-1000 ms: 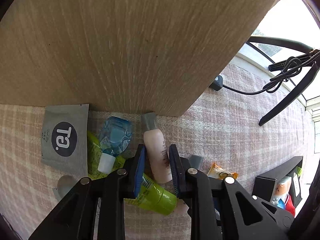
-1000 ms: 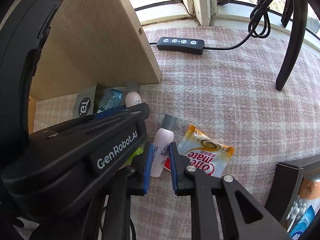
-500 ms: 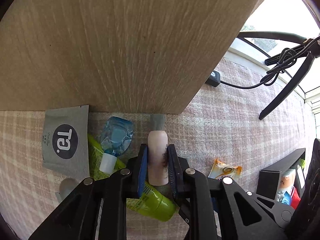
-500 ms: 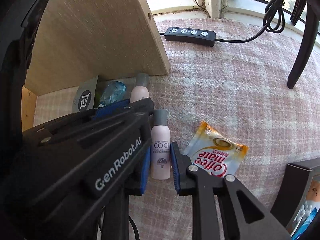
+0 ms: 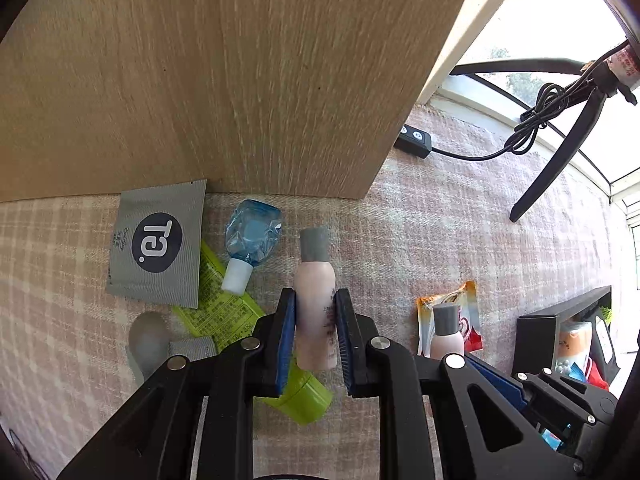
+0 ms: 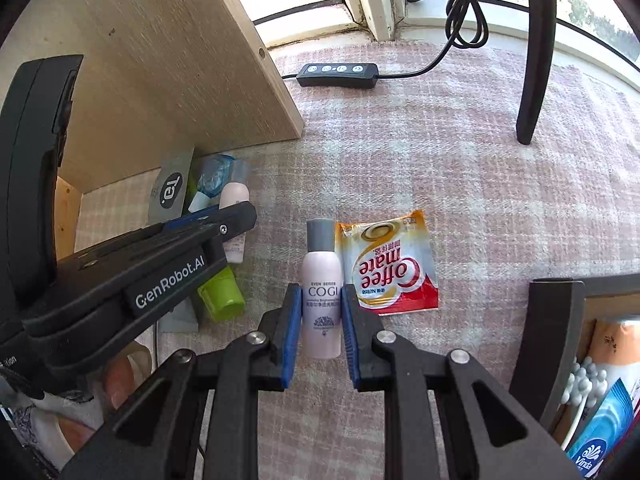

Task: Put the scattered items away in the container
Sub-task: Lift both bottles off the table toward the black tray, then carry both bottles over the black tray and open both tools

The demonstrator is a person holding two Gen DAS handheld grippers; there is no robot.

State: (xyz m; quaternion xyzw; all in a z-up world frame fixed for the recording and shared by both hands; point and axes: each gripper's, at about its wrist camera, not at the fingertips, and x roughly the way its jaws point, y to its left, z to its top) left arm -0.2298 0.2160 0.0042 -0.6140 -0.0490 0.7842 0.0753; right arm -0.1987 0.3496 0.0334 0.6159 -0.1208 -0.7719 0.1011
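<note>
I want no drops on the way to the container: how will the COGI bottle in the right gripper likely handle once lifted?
The COGI bottle looks smooth and round, so it may slip or twist between the right gripper's pads. It is small, so probably light. If it drops on the checked cloth, it would probably roll.

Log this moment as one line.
left tongs: shut on pink bottle | right tongs: shut on COGI bottle | container: not reached
</note>
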